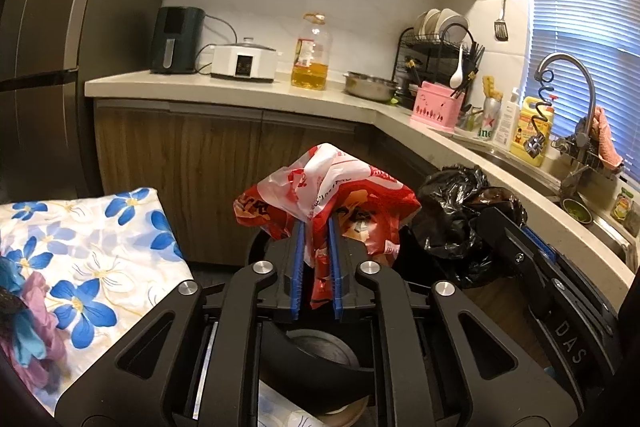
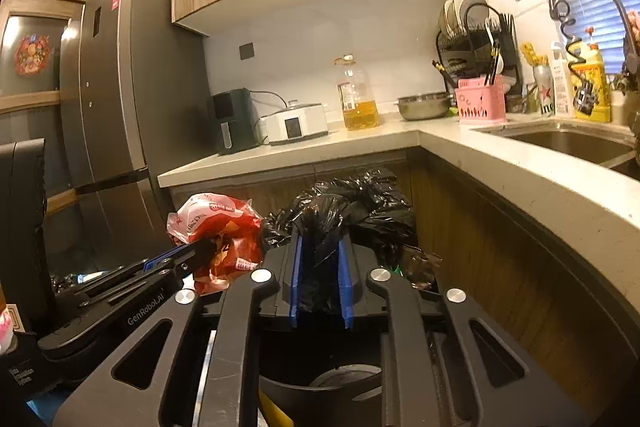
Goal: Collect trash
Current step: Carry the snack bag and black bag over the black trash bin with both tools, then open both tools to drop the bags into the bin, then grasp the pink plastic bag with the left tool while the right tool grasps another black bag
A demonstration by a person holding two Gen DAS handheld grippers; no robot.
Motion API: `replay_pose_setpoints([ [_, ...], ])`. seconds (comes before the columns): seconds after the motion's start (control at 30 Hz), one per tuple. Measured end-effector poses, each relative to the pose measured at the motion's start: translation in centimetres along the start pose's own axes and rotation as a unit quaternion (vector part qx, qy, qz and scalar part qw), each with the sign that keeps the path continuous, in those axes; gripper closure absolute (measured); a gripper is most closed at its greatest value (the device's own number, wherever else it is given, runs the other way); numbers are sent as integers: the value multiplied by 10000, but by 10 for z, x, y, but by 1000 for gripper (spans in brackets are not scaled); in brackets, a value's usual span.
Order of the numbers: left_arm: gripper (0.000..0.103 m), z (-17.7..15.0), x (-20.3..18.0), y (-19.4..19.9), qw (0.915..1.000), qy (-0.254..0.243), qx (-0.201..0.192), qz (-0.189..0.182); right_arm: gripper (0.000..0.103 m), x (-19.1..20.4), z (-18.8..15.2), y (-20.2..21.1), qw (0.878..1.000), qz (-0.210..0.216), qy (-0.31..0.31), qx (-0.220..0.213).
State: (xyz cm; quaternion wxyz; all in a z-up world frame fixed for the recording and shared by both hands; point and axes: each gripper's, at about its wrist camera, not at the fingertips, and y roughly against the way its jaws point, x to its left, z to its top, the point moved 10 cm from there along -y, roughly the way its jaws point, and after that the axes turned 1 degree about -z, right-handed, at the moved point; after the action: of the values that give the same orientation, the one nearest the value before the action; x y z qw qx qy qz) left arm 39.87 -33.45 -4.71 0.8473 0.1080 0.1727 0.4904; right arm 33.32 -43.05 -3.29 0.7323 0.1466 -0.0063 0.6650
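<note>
A red and white plastic bag stands bunched up in front of the lower cabinets. My left gripper is shut on its gathered neck, and the crumpled plastic fills the narrow gap between the blue pads. Just to its right is a black trash bag. My right gripper is shut on the black bag's twisted top, which sticks up between the pads. In the right wrist view the red bag and the left gripper appear at the left. The bags' lower parts are hidden behind the grippers.
An L-shaped counter runs behind and to the right, with wooden cabinet doors below. The sink and faucet are at the right and a grey fridge at the left. A floral cloth lies at the near left.
</note>
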Motion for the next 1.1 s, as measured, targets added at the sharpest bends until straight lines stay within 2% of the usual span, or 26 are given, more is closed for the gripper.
replay_pose_setpoints([
  [0.07,84,-5,0,-6,9999,45,126,-104,77,-3,-1,-2,10000,-27,-36,30],
  [0.13,73,-9,0,-9,9998,74,143,-121,72,-6,0,-2,9999,-14,-97,22],
  [0.2,57,-10,1,-11,9997,116,129,-156,68,-8,0,-3,9999,-24,-121,23],
  [0.33,52,-11,6,-10,9996,183,144,-130,63,-10,1,-2,9999,-20,-154,11],
  [0.4,44,-10,10,-7,9997,213,130,-63,63,-11,2,-1,9998,-35,-180,0],
  [0.6,26,-10,25,16,9994,179,-5,295,49,-6,0,9,9998,-12,-205,19],
  [0.77,19,-12,36,46,9982,144,-118,572,34,3,-4,22,9997,55,-248,53],
  [1.1,16,-22,66,110,9931,155,-283,1126,31,34,-9,54,9996,210,-187,48],
])
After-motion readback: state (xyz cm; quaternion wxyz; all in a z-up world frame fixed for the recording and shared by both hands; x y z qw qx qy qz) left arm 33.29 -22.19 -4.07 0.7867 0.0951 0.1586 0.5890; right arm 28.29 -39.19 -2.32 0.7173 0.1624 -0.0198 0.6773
